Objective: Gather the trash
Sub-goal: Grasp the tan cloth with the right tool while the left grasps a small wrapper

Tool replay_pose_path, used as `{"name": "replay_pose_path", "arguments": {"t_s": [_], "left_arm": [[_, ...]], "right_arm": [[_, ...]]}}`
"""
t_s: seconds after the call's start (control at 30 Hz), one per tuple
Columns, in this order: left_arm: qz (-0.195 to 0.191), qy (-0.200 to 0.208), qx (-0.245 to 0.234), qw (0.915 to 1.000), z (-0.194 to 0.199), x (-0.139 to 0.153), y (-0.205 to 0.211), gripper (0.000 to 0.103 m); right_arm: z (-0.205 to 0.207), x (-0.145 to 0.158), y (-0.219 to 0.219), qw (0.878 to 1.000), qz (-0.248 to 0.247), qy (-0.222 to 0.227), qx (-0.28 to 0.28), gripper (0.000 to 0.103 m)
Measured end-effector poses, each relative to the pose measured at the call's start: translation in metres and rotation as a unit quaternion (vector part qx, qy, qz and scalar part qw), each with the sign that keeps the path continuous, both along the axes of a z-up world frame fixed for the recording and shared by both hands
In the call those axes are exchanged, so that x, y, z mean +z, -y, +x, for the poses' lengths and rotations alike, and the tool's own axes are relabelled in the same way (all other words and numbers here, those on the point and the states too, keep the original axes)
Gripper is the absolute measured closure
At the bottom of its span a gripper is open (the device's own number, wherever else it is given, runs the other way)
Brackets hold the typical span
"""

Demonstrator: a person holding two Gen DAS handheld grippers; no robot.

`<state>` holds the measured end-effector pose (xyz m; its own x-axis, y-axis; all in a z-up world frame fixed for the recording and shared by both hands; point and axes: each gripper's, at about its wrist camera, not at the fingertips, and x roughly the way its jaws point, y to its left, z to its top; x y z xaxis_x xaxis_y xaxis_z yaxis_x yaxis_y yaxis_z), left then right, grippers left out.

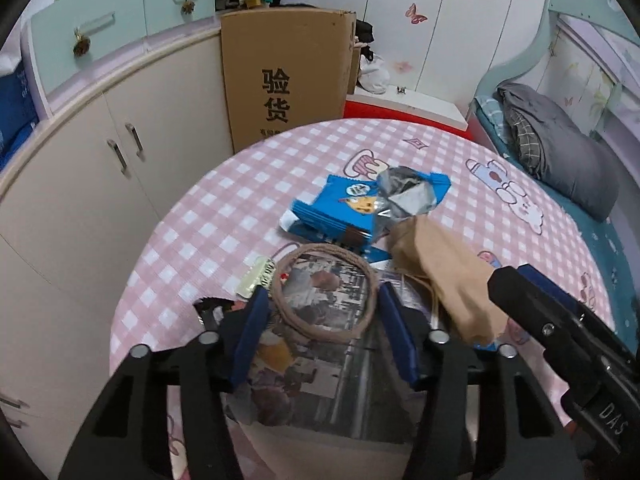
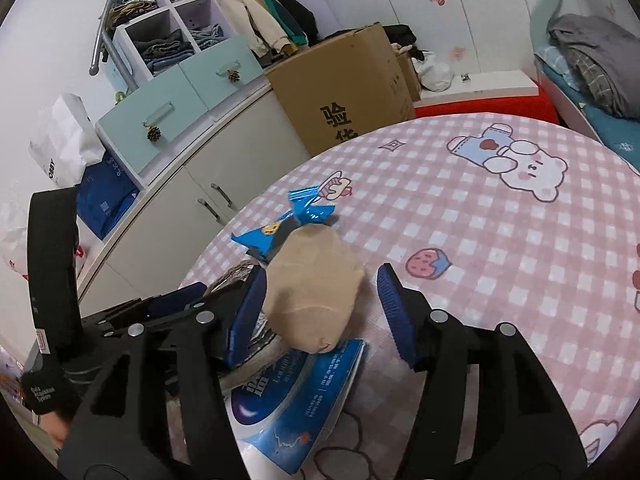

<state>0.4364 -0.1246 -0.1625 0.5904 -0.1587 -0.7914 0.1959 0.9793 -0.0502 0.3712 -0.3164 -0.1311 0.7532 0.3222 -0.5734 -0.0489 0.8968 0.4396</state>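
trash bag [image 1: 320,344] between left gripper [image 1: 324,300] jaws, untouched; right gripper [image 2: 320,288] jaws apart around tan paper wad [image 2: 316,296]; blue wrapper [image 1: 344,208] beyond.

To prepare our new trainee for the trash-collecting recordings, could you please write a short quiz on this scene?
1. True or false: the right claw is clamped shut on the tan crumpled lump.
2. What lies between the fingers of the left claw? A) a coil of rope B) a spoon C) a cup
3. Fill in: the blue snack wrappers lie on a ___ checked tablecloth.

Key: 1. False: its fingers stand apart, and the one on the picture's right is well clear of the lump. 2. A. 3. Pink.
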Motion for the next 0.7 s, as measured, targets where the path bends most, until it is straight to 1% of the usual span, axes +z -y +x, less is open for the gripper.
{"name": "replay_pose_path", "arguments": {"t_s": [0.07,0.13,0.17,0.2,0.23,0.27,0.3,0.37,0.4,0.43,0.53,0.7], "left_arm": [[0.006,0.004,-0.003,1.0000,-0.001,-0.001,0.000,0.056],[0.011,0.007,-0.002,0.9999,-0.001,-0.001,-0.002,0.061],[0.015,0.010,-0.001,0.9998,-0.001,-0.001,-0.002,0.068],[0.021,0.014,0.003,0.9997,-0.001,-0.001,-0.003,0.081],[0.028,0.018,0.008,0.9994,-0.001,-0.001,-0.003,0.086],[0.031,0.018,0.009,0.9993,-0.001,-0.002,-0.004,0.093],[0.035,0.019,0.013,0.9991,0.000,-0.003,-0.005,0.096],[0.025,0.021,0.016,0.9993,0.000,-0.002,-0.008,0.097],[0.021,0.023,0.018,0.9993,0.000,-0.001,-0.010,0.097],[0.009,0.025,0.021,0.9994,-0.001,0.001,-0.014,0.097],[-0.023,0.033,0.030,0.9987,-0.004,0.007,-0.026,0.098],[-0.077,0.050,0.034,0.9952,-0.013,0.022,-0.041,0.098]], "right_arm": [[0.003,-0.003,-0.002,1.000,0.000,-0.009,0.001,0.045],[0.008,-0.009,-0.003,1.000,0.007,-0.025,0.007,0.045],[0.011,-0.012,-0.004,0.999,0.008,-0.032,0.012,0.046],[0.012,-0.013,-0.005,0.999,0.009,-0.034,0.017,0.051],[0.013,-0.015,-0.008,0.999,0.009,-0.038,0.024,0.059],[0.016,-0.017,-0.010,0.999,0.006,-0.044,0.029,0.063],[0.017,-0.019,-0.012,0.998,0.007,-0.047,0.035,0.071],[0.016,-0.019,-0.013,0.998,0.006,-0.044,0.040,0.083],[0.014,-0.015,-0.013,0.999,-0.012,-0.036,0.029,0.096],[0.012,-0.013,-0.013,0.999,-0.021,-0.030,0.021,0.096],[0.006,-0.007,-0.007,1.000,-0.026,-0.011,-0.001,0.098],[-0.004,0.005,-0.001,0.999,-0.029,0.025,-0.015,0.098]]}}
